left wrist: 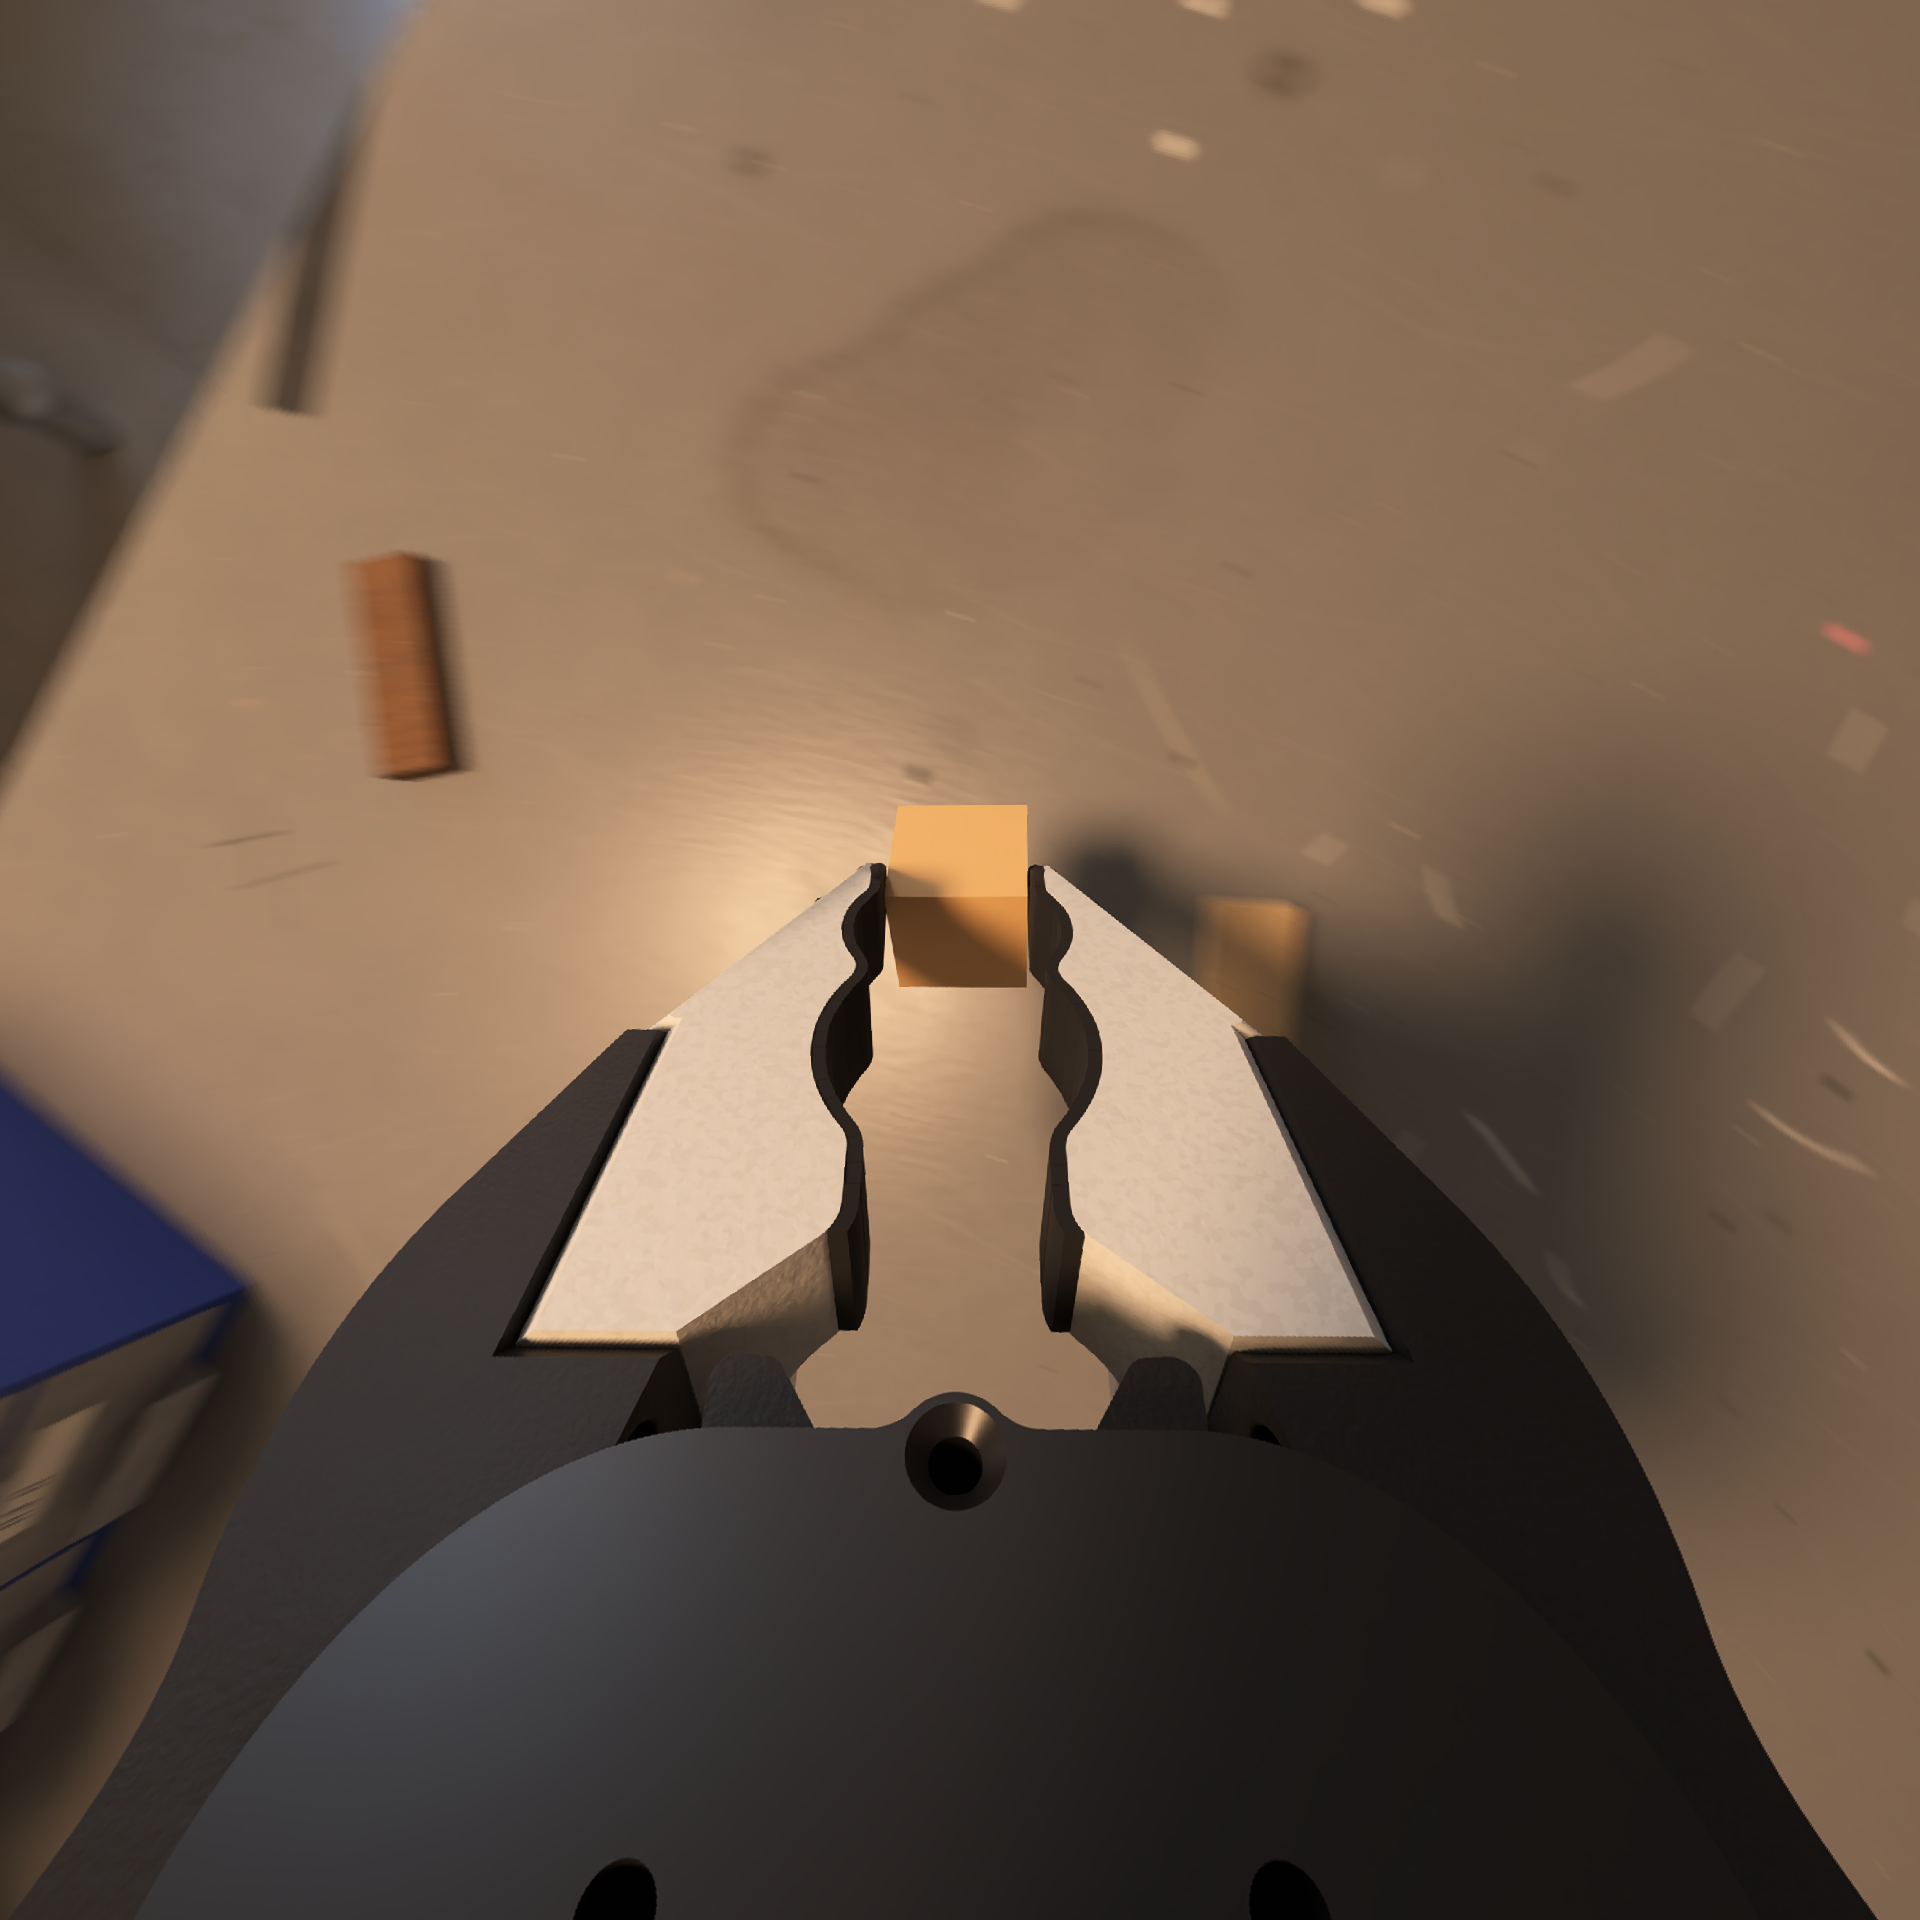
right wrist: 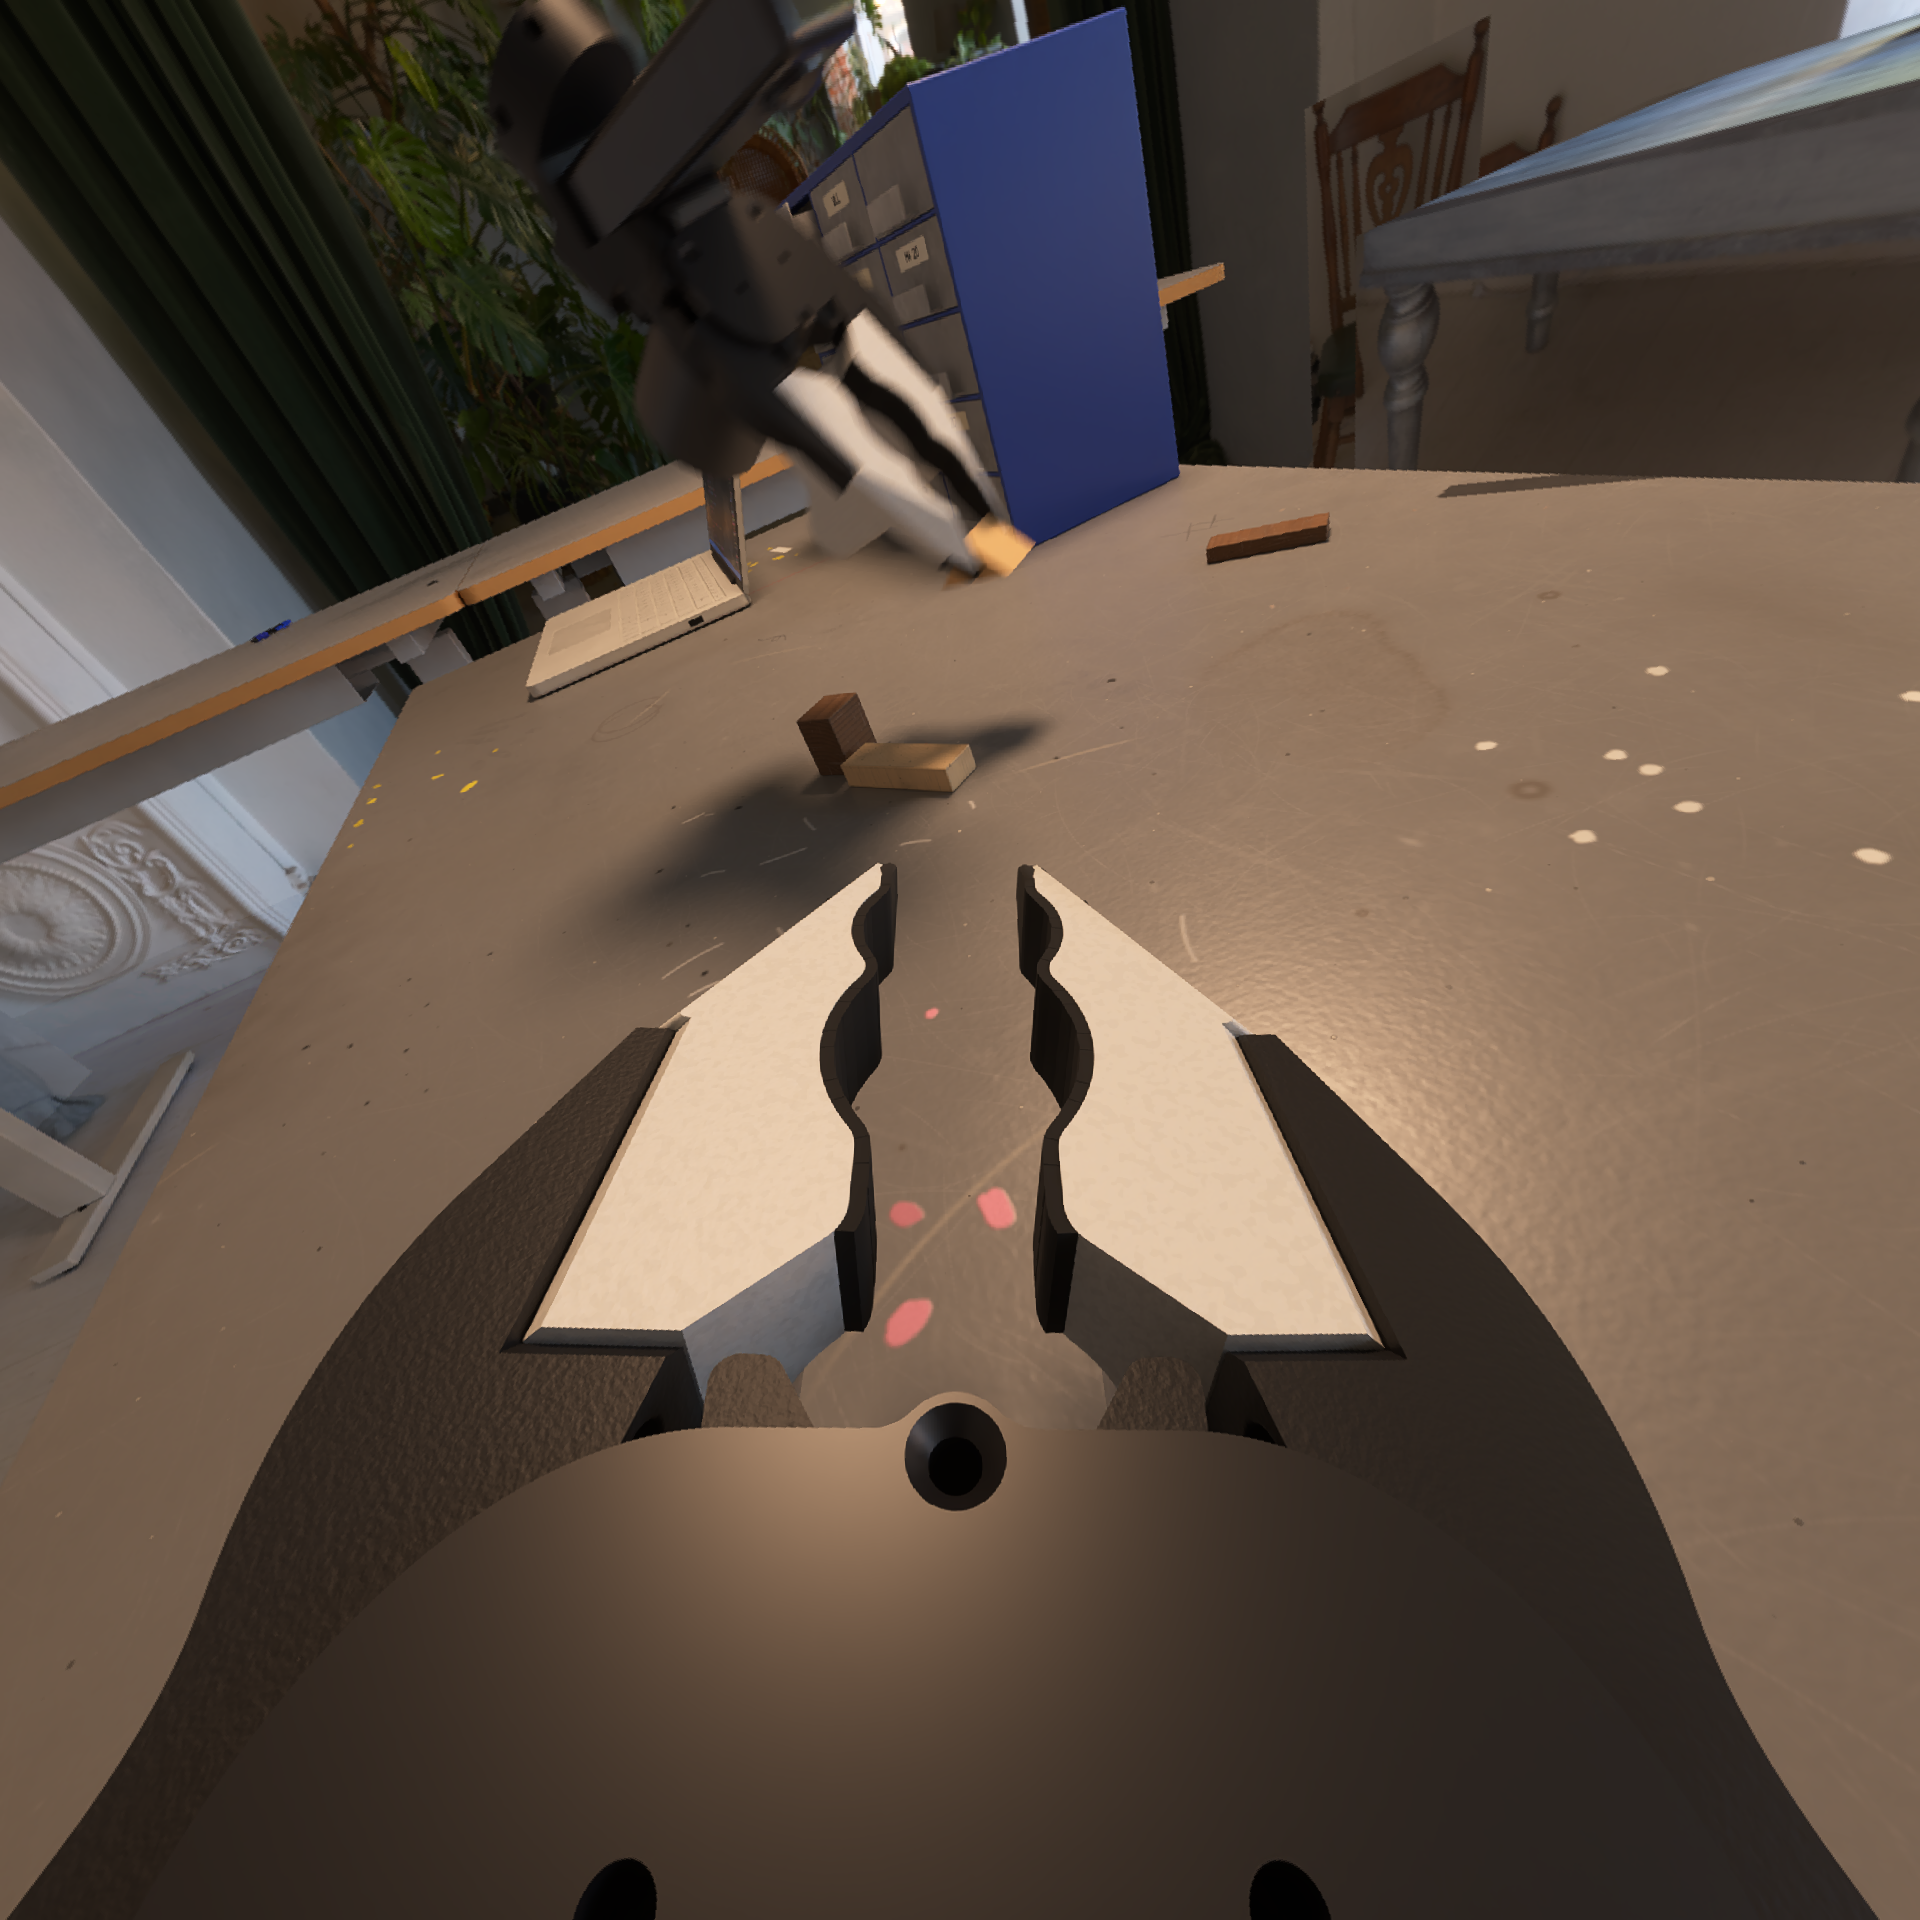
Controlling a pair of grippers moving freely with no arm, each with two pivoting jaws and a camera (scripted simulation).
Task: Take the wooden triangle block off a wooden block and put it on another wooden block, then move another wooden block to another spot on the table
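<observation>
My left gripper is shut on a small light-orange wooden block, pinched between its fingertips and held above the table. From here it shows a flat top and front, so I cannot tell its triangle shape. The right wrist view shows that gripper blurred at the far side, with the orange block at its tips. My right gripper is open and empty, low over the table. Ahead of it a pale flat block lies against a dark brown block.
A reddish-brown flat block lies apart on the table, also in the right wrist view. A pale block shows past my left gripper's right finger. A blue drawer cabinet and an open laptop stand at the far edge.
</observation>
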